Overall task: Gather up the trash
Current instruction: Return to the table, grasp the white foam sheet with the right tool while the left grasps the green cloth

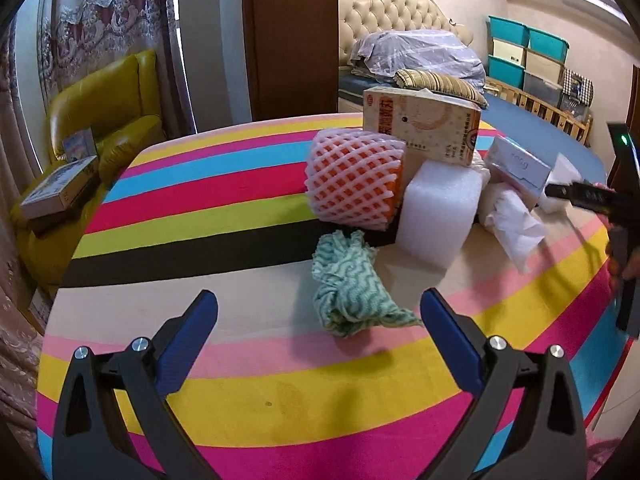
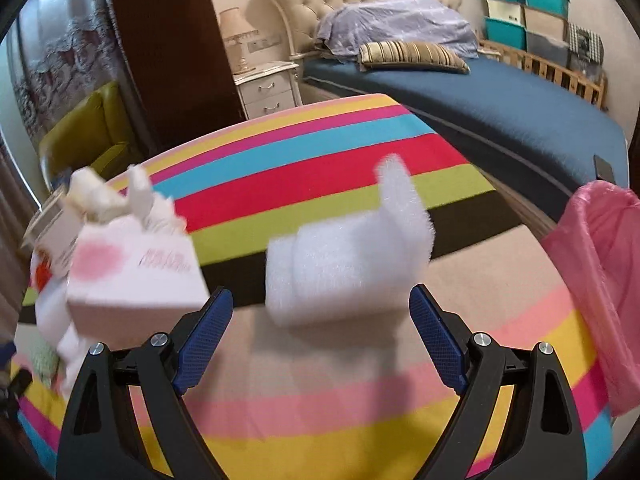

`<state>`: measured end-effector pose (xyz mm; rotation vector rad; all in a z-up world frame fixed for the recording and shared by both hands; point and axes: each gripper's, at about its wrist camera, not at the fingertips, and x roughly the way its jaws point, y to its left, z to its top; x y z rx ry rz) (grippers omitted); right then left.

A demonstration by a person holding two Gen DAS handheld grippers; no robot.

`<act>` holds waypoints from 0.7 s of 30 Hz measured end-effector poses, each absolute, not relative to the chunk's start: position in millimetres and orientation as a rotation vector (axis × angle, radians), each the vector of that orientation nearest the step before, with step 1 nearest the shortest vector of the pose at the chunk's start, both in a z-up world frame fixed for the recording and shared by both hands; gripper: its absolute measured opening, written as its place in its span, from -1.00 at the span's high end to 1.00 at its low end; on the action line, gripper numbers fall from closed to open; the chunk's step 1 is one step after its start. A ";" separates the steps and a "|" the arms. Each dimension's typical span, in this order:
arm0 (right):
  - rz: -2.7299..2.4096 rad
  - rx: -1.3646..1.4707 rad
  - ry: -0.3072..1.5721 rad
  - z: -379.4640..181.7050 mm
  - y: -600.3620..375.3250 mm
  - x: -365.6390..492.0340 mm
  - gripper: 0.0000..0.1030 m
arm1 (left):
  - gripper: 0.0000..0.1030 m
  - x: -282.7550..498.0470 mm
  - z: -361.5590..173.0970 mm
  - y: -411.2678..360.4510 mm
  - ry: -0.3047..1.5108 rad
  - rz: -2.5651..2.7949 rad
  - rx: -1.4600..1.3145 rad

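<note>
The trash is not yet collected. Both the left gripper (image 1: 319,312) and the right gripper (image 2: 320,312) gape wide, holding nothing. Green rag (image 1: 352,284) lies at twelve o'clock from the left one; foam roll (image 2: 348,264) faces the right; pink bag (image 2: 600,280) waits at three o'clock.

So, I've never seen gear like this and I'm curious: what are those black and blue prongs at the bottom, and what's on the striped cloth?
No robot here: a person carries a hand-held claw in each hand, each with a camera looking along its blue-padded fingers. One picture is from the left claw, the other from the right claw. Both are open and hold nothing. On the striped cloth lies trash: a green rag, pink foam netting, a white foam block, an orange carton and crumpled paper. A pink bag hangs at the right.
</note>
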<state>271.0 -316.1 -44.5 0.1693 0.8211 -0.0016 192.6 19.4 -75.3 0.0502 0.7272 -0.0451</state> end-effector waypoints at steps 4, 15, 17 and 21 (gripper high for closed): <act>-0.035 0.204 0.836 -45.7 -320.0 296.9 -0.66 | -0.91 195.0 -78.4 20.4 0.758 -0.052 0.056; -0.051 0.076 0.878 -54.2 -313.2 313.5 -0.51 | -0.91 220.4 -82.5 13.1 0.815 -0.047 0.033; -0.014 0.108 0.873 -53.6 -318.7 305.0 -0.28 | -0.91 226.0 -82.0 9.9 0.816 -0.045 0.031; -0.029 0.103 0.837 -48.3 -329.2 283.9 -0.26 | -0.88 237.5 -81.9 7.7 0.821 -0.029 0.027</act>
